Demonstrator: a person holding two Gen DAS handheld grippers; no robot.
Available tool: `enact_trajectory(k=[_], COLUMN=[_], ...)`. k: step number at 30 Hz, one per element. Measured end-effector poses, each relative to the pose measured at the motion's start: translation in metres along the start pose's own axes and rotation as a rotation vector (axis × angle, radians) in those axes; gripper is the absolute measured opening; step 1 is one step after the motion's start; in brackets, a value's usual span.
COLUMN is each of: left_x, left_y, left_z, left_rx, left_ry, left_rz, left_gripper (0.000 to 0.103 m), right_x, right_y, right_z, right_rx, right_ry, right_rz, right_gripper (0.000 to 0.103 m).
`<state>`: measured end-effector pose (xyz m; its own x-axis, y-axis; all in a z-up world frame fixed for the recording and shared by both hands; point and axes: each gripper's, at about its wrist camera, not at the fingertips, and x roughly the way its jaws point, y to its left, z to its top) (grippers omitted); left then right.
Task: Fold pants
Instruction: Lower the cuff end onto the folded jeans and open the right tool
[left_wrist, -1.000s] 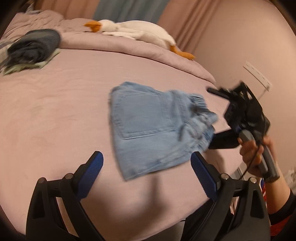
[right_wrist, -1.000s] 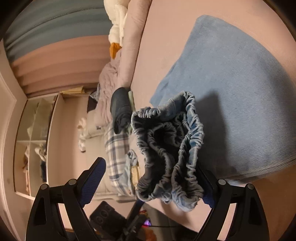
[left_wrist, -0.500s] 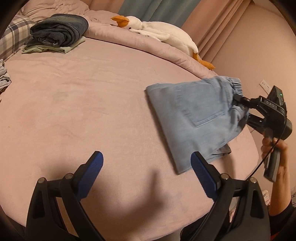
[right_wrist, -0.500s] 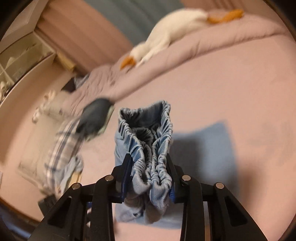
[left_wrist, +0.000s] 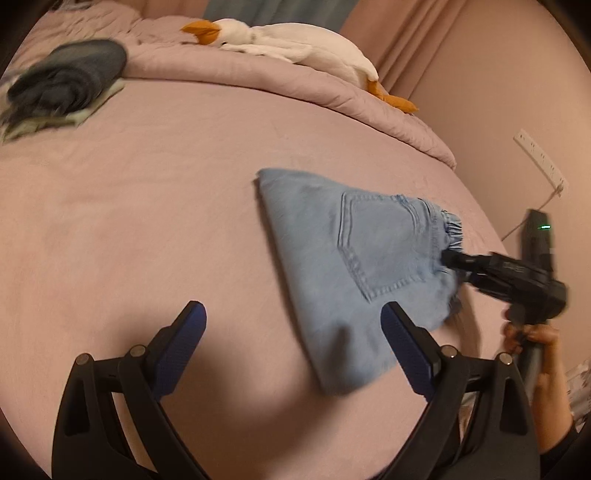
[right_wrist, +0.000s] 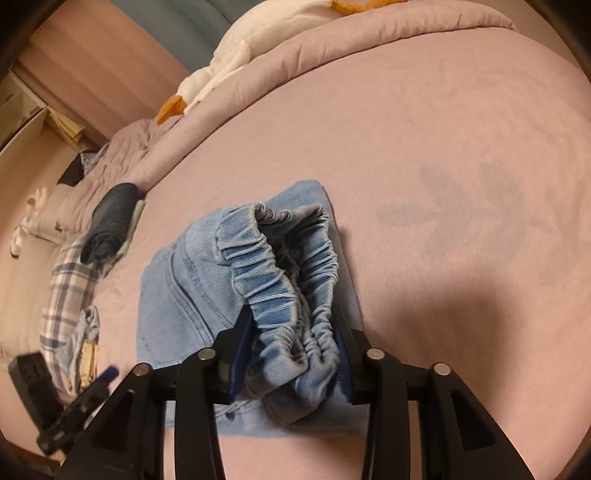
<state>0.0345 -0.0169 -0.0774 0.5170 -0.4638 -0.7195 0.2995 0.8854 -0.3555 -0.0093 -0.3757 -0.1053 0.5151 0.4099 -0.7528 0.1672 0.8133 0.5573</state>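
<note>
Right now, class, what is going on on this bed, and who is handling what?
A person is folding pants with a handheld gripper in each hand. The right gripper is shut on the gathered elastic waistband of the light blue jeans, which are folded into a compact stack on the pink bed. The left gripper is open and holds nothing, hovering near the jeans' near edge. A stack of folded dark clothes sits at the far side, and a white plush goose lies on the comforter.

A: Where are the pants (left_wrist: 354, 266)?
B: On the bed (left_wrist: 147, 221), toward its right side.
A: And behind?
B: A toy goose (left_wrist: 295, 40) on the duvet (left_wrist: 258, 77); a clothes pile (left_wrist: 66, 81) far left
</note>
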Motion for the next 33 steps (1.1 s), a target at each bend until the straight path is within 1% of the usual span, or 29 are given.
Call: enact_trajectory(k=[1, 3, 4, 5, 6, 7, 8, 9, 10, 11, 12, 13, 14, 15, 17, 18, 20, 22, 24, 25, 26, 28, 30, 32, 33], left_x=[0.004, 0.015, 0.020, 0.026, 0.035, 0.044, 0.052, 0.065, 0.074, 0.085, 0.097, 0.110, 0.123, 0.136, 0.148, 0.151, 0.153, 0.151, 0.143, 0.138, 0.130, 0.116, 0.101, 0.090, 0.083], left_y=[-0.003, -0.011, -0.015, -0.021, -0.028, -0.033, -0.038, -0.045, -0.051, -0.058, -0.065, -0.068, -0.070, -0.071, -0.076, -0.077, -0.075, -0.072, -0.071, -0.069, -0.069, -0.071, -0.070, -0.068, -0.064], left_z=[0.006, 0.022, 0.029, 0.038, 0.048, 0.057, 0.063, 0.070, 0.074, 0.077, 0.080, 0.081, 0.082, 0.082, 0.084, 0.086, 0.088, 0.089, 0.088, 0.088, 0.086, 0.080, 0.070, 0.059, 0.048], left_rx=[0.013, 0.040, 0.050, 0.065, 0.079, 0.085, 0.088, 0.096, 0.106, 0.130, 0.163, 0.184, 0.198, 0.214, 0.257, 0.260, 0.246, 0.231, 0.218, 0.206, 0.200, 0.209, 0.228, 0.230, 0.226], left_ry=[0.000, -0.003, -0.005, -0.004, 0.001, 0.013, 0.027, 0.050, 0.067, 0.085, 0.106, 0.136, 0.171, 0.202, 0.208, 0.214, 0.221, 0.217, 0.198, 0.187, 0.176, 0.154, 0.133, 0.125, 0.123], left_rz=[0.004, -0.008, -0.016, -0.033, -0.047, -0.057, -0.072, -0.099, -0.111, -0.094, -0.076, -0.068, -0.048, -0.022, -0.008, -0.004, -0.009, -0.029, -0.035, -0.037, -0.039, -0.030, -0.019, -0.016, -0.016], left_gripper=[0.095, 0.094, 0.090, 0.086, 0.076, 0.067, 0.064, 0.058, 0.054, 0.055, 0.051, 0.045, 0.043, 0.043, 0.043, 0.043, 0.043, 0.044, 0.044, 0.044, 0.043, 0.044, 0.048, 0.053, 0.058], right_x=[-0.009, -0.037, -0.047, -0.050, -0.053, -0.053, -0.049, -0.039, -0.033, -0.018, -0.007, 0.001, 0.013, 0.025, 0.032, 0.033, 0.029, 0.026, 0.020, 0.014, 0.009, -0.006, -0.010, -0.002, 0.006], right_y=[-0.002, 0.007, 0.015, 0.026, 0.038, 0.048, 0.058, 0.071, 0.075, 0.082, 0.084, 0.085, 0.083, 0.076, 0.056, 0.051, 0.036, 0.024, 0.028, 0.036, 0.041, 0.055, 0.061, 0.061, 0.057], right_z=[0.000, 0.002, 0.001, -0.001, -0.001, -0.003, -0.004, -0.005, -0.006, -0.005, -0.003, -0.003, -0.002, -0.002, -0.004, -0.006, -0.011, -0.009, -0.005, -0.007, -0.009, -0.021, -0.030, -0.039, -0.043], right_rx=[-0.015, -0.094, -0.141, -0.171, -0.225, -0.268, -0.316, -0.371, -0.398, -0.437, -0.458, -0.467, -0.478, -0.476, -0.432, -0.417, -0.405, -0.353, -0.332, -0.337, -0.349, -0.397, -0.429, -0.441, -0.433], right_ry=[-0.022, -0.137, -0.177, -0.193, -0.198, -0.190, -0.170, -0.151, -0.141, -0.122, -0.113, -0.105, -0.085, -0.062, -0.008, 0.003, -0.013, 0.006, 0.013, -0.001, -0.012, -0.039, -0.043, -0.013, 0.023], right_rz=[-0.022, -0.124, -0.135, -0.121, -0.072, -0.034, -0.003, 0.005, -0.003, -0.033, -0.059, -0.080, -0.119, -0.154, -0.142, -0.133, -0.113, -0.069, -0.059, -0.056, -0.046, 0.017, 0.032, 0.019, 0.001], right_gripper=[0.053, 0.054, 0.054, 0.054, 0.054, 0.054, 0.051, 0.047, 0.037, 0.034, 0.032, 0.031, 0.023, 0.022, 0.022, 0.012, 0.000, 0.000, 0.000, 0.000, 0.003, 0.012, 0.029, 0.032, 0.032])
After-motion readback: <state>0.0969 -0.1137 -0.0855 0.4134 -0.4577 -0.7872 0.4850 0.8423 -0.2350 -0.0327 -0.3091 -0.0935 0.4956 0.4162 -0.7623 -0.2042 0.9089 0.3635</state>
